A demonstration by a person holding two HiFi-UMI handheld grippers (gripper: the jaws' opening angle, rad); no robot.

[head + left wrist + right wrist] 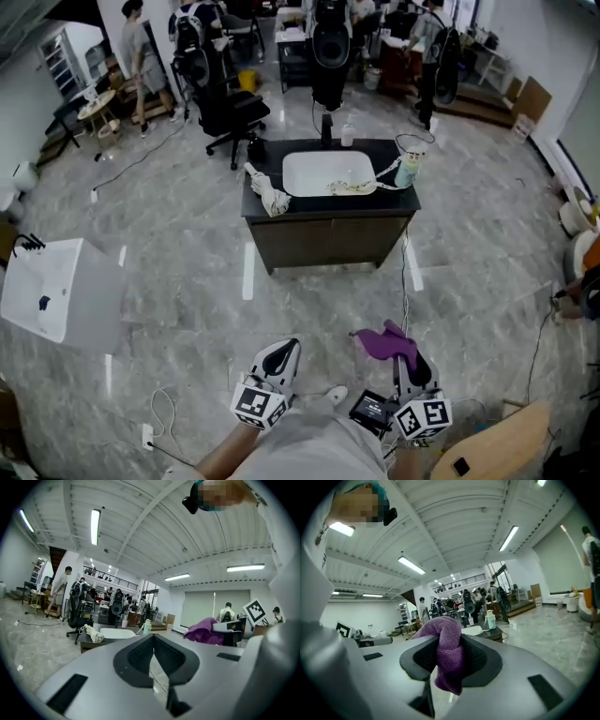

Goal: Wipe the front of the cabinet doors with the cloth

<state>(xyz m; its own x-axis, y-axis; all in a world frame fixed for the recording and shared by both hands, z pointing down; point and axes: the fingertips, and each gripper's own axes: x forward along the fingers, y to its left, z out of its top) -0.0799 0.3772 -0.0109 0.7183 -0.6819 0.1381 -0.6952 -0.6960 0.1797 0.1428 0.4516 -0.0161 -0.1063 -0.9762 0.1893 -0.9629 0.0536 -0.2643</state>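
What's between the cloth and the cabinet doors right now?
Nothing visible. The purple cloth, pinched in the right gripper, faces the cabinet doors across bare marble floor; only that open stretch of floor separates them.

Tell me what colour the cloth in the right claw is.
The cloth is purple; right gripper view.

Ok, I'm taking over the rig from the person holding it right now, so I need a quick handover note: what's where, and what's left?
The left tongs are shut and empty.
The right tongs are shut on the purple cloth, which hangs from them.
The cabinet stands ahead across the floor, its doors closed and facing you, with a sink on top.
Done: the cloth is in hand.
Left: everything else. Walk up and wipe the door fronts; the cloth is nowhere near them yet.
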